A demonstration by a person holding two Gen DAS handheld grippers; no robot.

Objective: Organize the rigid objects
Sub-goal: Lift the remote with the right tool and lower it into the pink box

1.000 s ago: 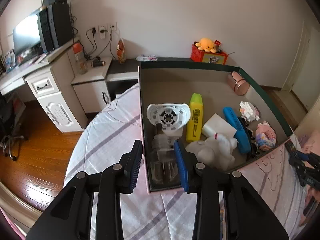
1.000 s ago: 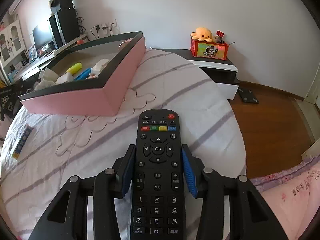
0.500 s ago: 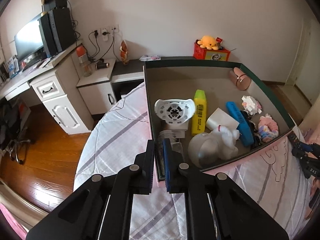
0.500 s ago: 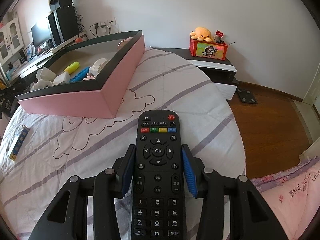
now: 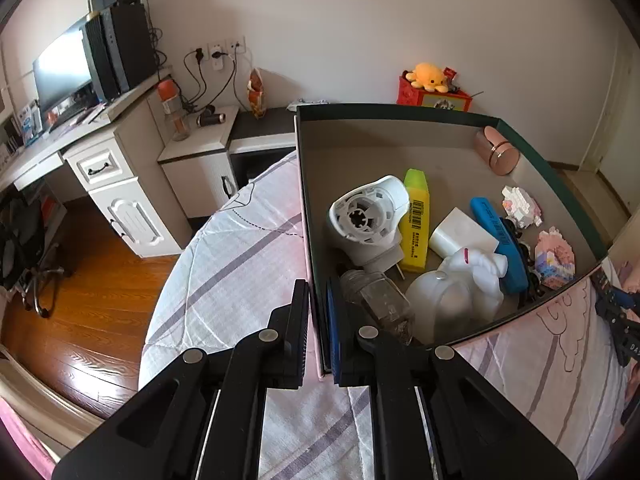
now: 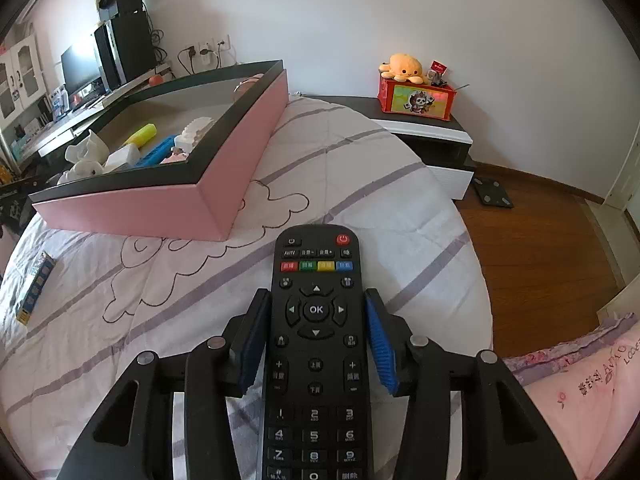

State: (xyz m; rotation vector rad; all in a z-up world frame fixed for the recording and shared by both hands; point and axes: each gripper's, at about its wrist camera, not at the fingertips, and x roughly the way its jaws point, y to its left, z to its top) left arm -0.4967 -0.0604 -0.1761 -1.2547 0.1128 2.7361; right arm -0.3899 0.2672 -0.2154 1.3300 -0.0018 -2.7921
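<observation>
A large pink box (image 5: 400, 114) with a dark rim lies on the bed, and my left gripper (image 5: 318, 320) is shut on its near left wall, one finger inside and one outside. Inside lie a white fan (image 5: 368, 216), a yellow marker (image 5: 416, 220), a clear bottle (image 5: 376, 300), a white figure (image 5: 460, 288) and a blue case (image 5: 496, 236). In the right wrist view the box (image 6: 160, 208) sits at the left. A black remote (image 6: 316, 280) lies on the bedspread between the jaws of my right gripper (image 6: 316, 320), which are opening; a thin gap shows at the right pad (image 6: 380, 344).
A small blue packet (image 6: 36, 284) lies on the bed left of the remote. A red crate with an orange plush (image 6: 416, 96) stands on a low cabinet beyond the bed. A white desk (image 5: 100, 168) with a monitor stands left, above wooden floor (image 6: 540, 240).
My left gripper closed from open onto the box's wall. The white fan inside has tipped. The right jaws have parted slightly from the remote, which has not moved.
</observation>
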